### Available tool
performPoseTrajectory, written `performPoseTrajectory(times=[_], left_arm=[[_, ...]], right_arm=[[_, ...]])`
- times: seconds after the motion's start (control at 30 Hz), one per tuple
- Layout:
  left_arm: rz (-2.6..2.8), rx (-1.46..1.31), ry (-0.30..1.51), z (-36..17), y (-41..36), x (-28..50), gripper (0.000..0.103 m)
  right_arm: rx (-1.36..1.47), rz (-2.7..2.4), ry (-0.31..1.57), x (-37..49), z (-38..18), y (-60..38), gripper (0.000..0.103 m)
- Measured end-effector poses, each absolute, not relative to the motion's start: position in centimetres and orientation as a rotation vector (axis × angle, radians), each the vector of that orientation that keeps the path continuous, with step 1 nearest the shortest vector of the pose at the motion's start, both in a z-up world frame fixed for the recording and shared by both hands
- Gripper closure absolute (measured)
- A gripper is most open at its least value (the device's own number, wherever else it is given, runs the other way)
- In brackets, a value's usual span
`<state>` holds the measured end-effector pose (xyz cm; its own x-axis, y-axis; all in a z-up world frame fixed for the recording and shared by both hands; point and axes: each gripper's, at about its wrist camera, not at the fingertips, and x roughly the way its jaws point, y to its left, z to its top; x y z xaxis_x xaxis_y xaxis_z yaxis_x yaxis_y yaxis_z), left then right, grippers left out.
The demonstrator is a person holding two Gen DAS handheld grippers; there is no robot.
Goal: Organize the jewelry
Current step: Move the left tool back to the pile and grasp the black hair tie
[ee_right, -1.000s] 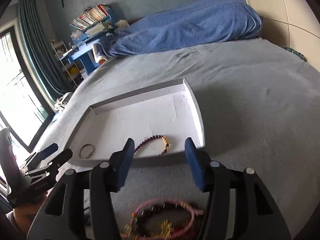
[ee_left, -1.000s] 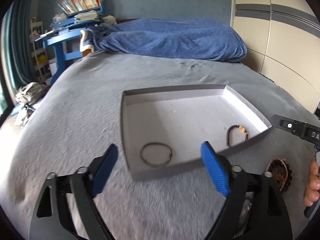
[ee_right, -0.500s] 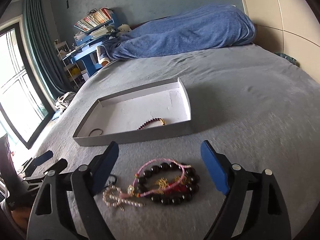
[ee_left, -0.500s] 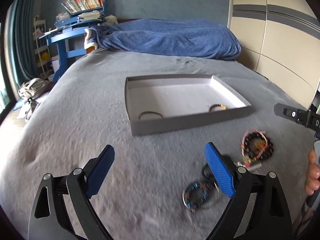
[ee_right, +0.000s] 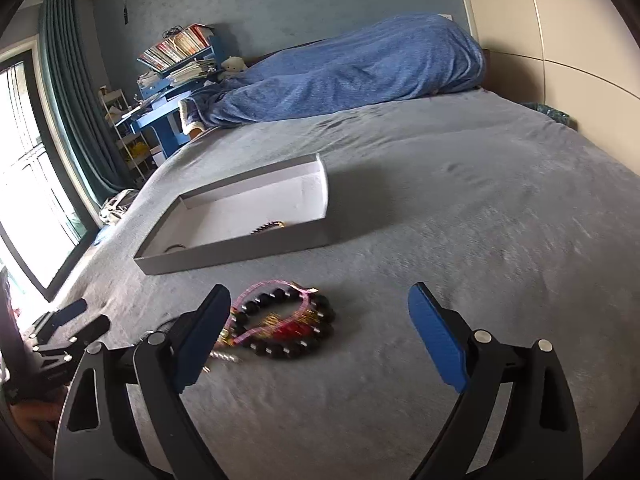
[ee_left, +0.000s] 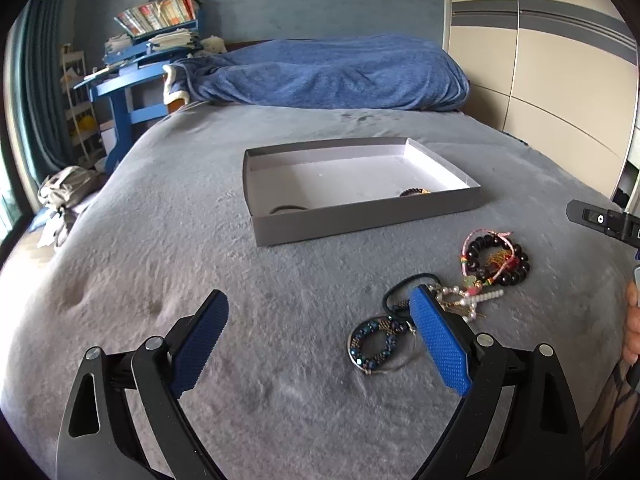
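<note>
A grey cardboard tray (ee_left: 360, 220) with a white floor lies on the grey bedspread; it also shows in the right wrist view (ee_right: 240, 250). Inside it lie a thin dark ring (ee_left: 286, 209) and a dark bead bracelet with gold (ee_left: 414, 191). In front of the tray lies a pile of jewelry: a black bead bracelet with pink cord (ee_left: 494, 258), a pearl strand (ee_left: 472, 298), a black hair tie (ee_left: 404, 286) and a blue beaded ring (ee_left: 374, 346). My left gripper (ee_left: 320, 320) is open and empty, just left of the blue ring. My right gripper (ee_right: 320, 308) is open and empty over the black beads (ee_right: 288, 328).
A rumpled blue blanket (ee_left: 332, 72) lies at the head of the bed. A blue desk with books (ee_left: 132, 80) and a curtain stand at the left. A beige wardrobe (ee_left: 560, 80) lines the right side. Clothes (ee_left: 64, 192) lie on the floor at the left.
Both grippers have pulled back from over the tray towards me and lowered towards the bedspread. The right gripper has opened wider. The jewelry pile has come into view in front of them.
</note>
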<state>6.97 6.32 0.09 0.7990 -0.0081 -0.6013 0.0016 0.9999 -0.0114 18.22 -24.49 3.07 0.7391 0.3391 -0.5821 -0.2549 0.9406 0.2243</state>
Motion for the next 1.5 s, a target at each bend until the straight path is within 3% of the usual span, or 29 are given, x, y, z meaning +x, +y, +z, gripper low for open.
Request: performPoseTrajectory(times=[0.83, 1.03, 1.43, 1.5], left_arm=[[-0.145, 0.067, 0.739, -2.2, 2.8, 7.9, 0.012], [-0.154, 0.062, 0.77, -2.9, 2.6, 8.6, 0.023], [-0.192, 0.065, 0.8, -3.4, 2.0, 10.7, 0.029], [-0.196, 0.049, 0.831, -3.9, 2.1, 11.5, 0.034]], right_arm=[[0.075, 0.328, 0.711, 18.2, 1.5, -24.5, 0.014], [0.078, 0.34, 0.715, 18.4, 1.4, -24.4, 0.014], [0.059, 0.366, 0.726, 18.3, 1.3, -23.2, 0.014], [0.062, 0.366, 0.726, 18.3, 1.3, -23.2, 0.014]])
